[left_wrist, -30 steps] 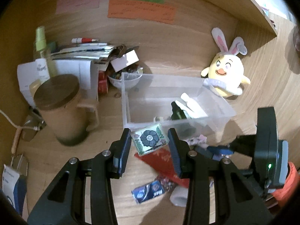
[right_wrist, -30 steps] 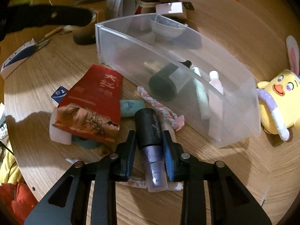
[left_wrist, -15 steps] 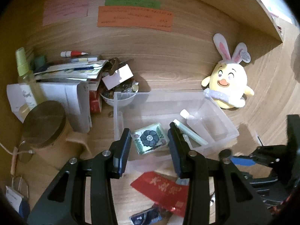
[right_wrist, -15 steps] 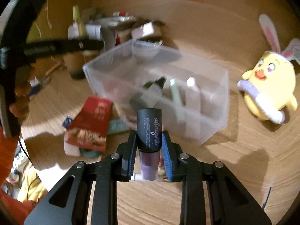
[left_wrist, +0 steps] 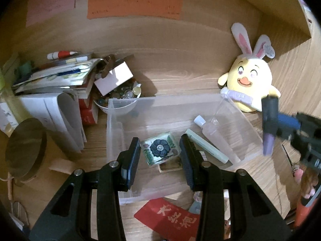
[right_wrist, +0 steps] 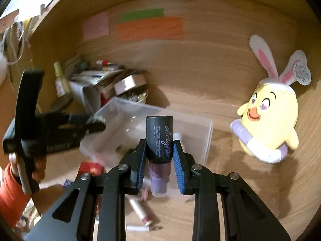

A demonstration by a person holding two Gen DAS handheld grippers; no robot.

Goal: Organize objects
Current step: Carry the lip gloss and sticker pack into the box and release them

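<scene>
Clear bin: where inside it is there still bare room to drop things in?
The clear bin has bare floor along its back wall, behind the floral tile. The right end is crowded: a green stick and a small clear bottle.

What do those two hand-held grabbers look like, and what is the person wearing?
Both are black. The left gripper has triangular cut-out arms, silver screws and dark pads. The right gripper matches it, but its pads are ribbed blue. An orange sleeve shows at the wrist.
</scene>
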